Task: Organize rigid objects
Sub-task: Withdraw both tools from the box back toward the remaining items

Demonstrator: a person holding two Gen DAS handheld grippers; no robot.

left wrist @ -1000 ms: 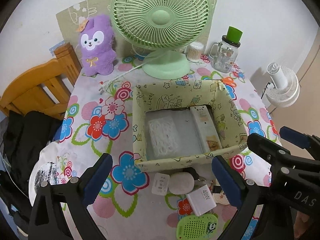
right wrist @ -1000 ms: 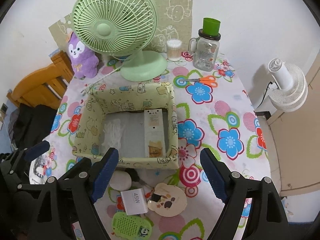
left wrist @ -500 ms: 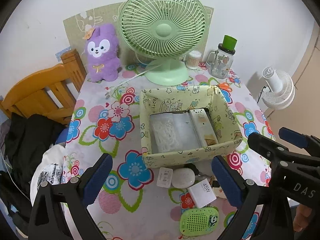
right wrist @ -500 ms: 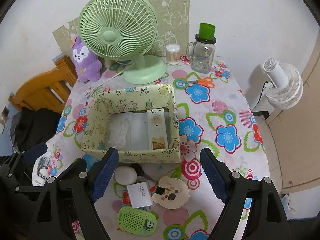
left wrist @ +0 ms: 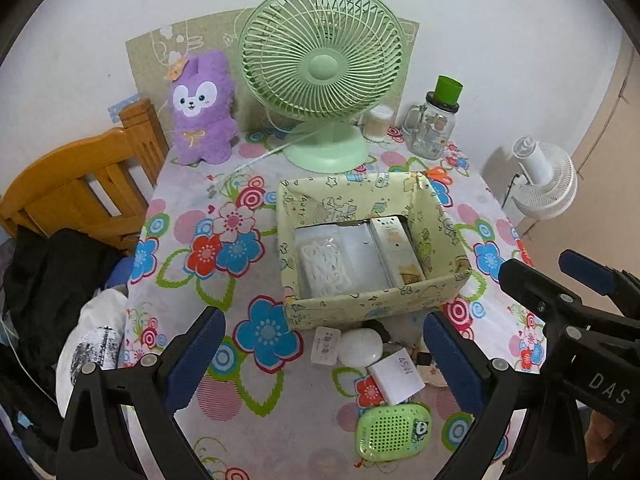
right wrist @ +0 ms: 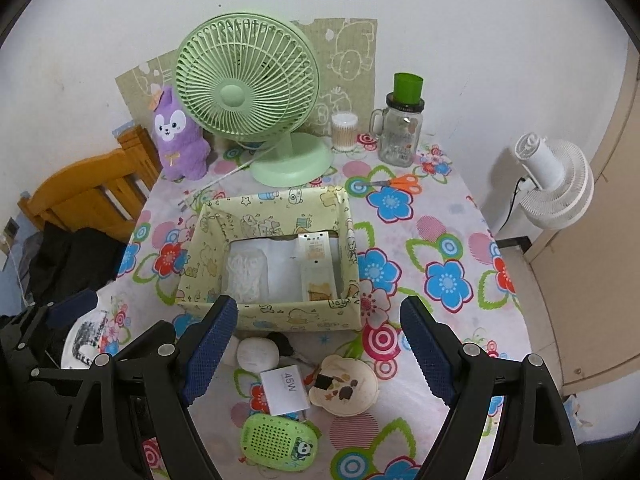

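Above the desk (right wrist: 460,220), both grippers' fingers (left wrist: 196,352) (right wrist: 212,344) stood apart, empty; crowded charger (right wrist: 286,390) and speaker (right wrist: 280,440) risked a neighbour-nudging grasp.

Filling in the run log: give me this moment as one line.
left gripper: jaws open, empty | right gripper: jaws open, empty | box: holds two packs | 45W charger, green speaker: on table, outside box

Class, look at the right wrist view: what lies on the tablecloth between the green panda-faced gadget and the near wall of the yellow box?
A white 45W charger and a white oval case, shown in the right wrist view.
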